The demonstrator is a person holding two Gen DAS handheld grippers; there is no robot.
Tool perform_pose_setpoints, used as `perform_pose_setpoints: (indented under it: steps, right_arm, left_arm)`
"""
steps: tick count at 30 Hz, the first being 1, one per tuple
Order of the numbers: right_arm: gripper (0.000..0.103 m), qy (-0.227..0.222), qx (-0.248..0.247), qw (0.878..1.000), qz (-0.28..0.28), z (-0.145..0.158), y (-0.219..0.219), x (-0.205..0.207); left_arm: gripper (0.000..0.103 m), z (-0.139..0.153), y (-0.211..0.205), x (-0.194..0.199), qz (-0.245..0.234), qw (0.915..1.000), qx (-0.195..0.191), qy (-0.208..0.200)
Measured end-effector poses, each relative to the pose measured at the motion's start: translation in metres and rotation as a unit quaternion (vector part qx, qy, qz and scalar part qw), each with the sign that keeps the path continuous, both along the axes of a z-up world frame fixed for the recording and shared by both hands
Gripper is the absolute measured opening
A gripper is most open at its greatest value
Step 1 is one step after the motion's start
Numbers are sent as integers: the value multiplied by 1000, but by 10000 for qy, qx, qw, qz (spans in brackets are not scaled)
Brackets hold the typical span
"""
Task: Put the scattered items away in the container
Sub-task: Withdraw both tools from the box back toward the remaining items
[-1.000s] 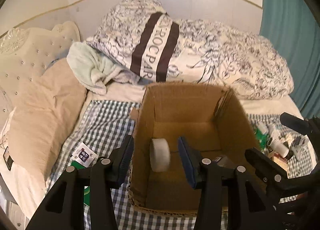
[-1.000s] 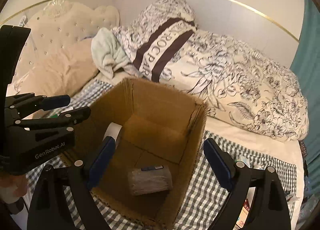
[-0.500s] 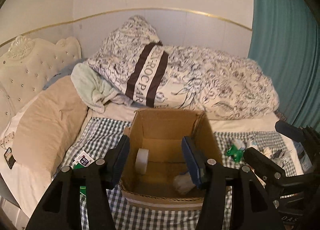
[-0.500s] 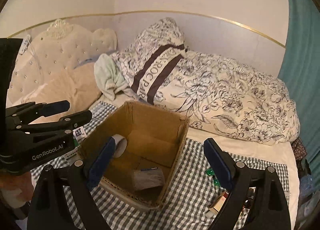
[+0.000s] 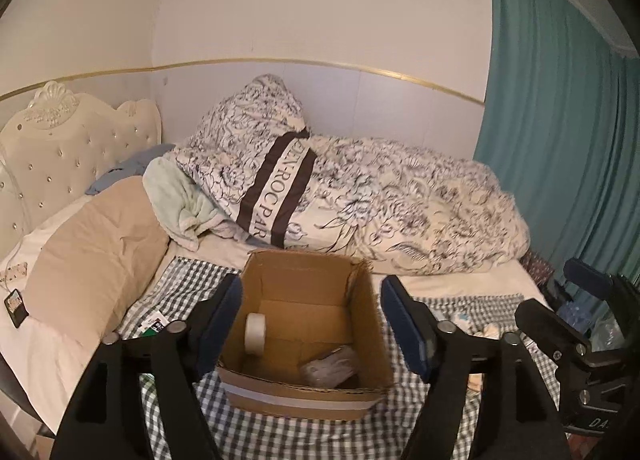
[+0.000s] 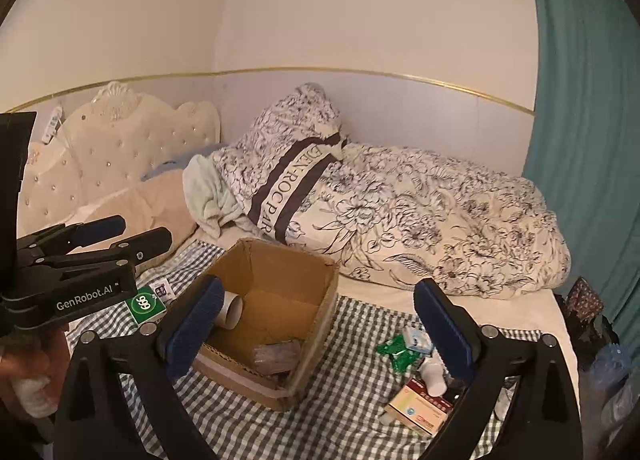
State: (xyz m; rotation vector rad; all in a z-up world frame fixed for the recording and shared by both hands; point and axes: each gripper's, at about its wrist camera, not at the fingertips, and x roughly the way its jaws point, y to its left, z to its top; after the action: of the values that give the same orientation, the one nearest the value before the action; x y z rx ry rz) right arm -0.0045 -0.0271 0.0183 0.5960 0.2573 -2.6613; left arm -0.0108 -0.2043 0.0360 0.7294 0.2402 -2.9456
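Tape roll [image 5: 255, 333] and wrapped bundle [image 5: 330, 365] inside box [image 5: 300, 400] (on checked cloth [image 6: 352, 396]), duvet [image 5: 400, 216] behind

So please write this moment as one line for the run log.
left gripper: open, jaws just opening, empty | right gripper: open, empty | cardboard box: tape roll, wrapped bundle inside | packets: outside

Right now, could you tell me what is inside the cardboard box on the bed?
Inside the cardboard box a white tape roll stands on edge against the left wall, and a wrapped grey bundle lies on the floor. The near wall hides the front strip of the floor.
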Motion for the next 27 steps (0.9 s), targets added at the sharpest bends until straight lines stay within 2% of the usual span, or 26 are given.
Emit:
perform_pose_setpoints:
  steps: [1, 5, 7, 11, 17, 27]
  right_arm:
    - [98, 22, -18, 10000, 5, 3, 5, 4]
    - [103, 108, -74, 9999, -64, 11, 24, 18]
    - [103, 162, -108, 9997, -114, 14, 34, 25]
    - [103, 151, -308, 9994, -94, 18, 56, 35]
    - [103, 171, -431, 9984, -311, 18, 84, 42]
    - [103, 94, -426, 9960, -776, 13, 142, 45]
  left_arm:
    - [85, 2, 3, 4, 0, 10000, 16, 38]
    - [91, 10, 16, 16, -11, 9998, 68, 178]
    - [98, 12, 23, 20, -27, 9997, 76, 226]
    - [102, 15, 38, 26, -96, 9996, 52, 275]
    - [103, 16, 61, 31, -183, 9993, 91, 314]
    - [103, 13, 102, 32, -294, 9987, -147, 388]
